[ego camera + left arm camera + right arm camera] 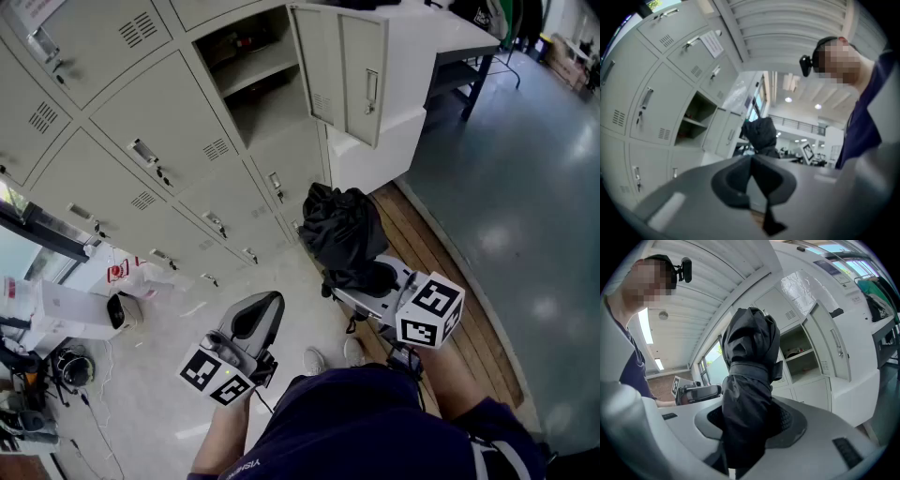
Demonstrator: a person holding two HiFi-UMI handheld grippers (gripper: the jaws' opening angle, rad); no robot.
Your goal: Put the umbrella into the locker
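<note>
The person stands facing a bank of grey lockers [141,122], a gripper in each hand. The right gripper [372,279] is clamped on a black folded umbrella [341,231]. In the right gripper view its 2 jaws stand fairly wide apart, with the bundled fabric filling the gap and pressed by both pads [787,420]. The umbrella [750,352] sticks out beyond the right gripper [750,420], its cloth crumpled and loose at the far end, with a strap [751,369] wrapped round its middle.

The umbrella is still outside the locker. It is held in the air in front of the lower row of doors, apart from the open compartment [251,89] further up the bank. That compartment has 1 shelf [255,67] across it, and its door [345,67] is swung out to the right. The same opening shows past the umbrella in the right gripper view [802,355].

The left gripper [270,300] is held beside the right one, apart from it, and also points toward the lockers. In its own view the left gripper [752,164] has its jaws brought together with nothing between them. The umbrella [760,133] and the open compartment [696,117] show beyond.

A white counter [427,42] stands to the right of the lockers.
</note>
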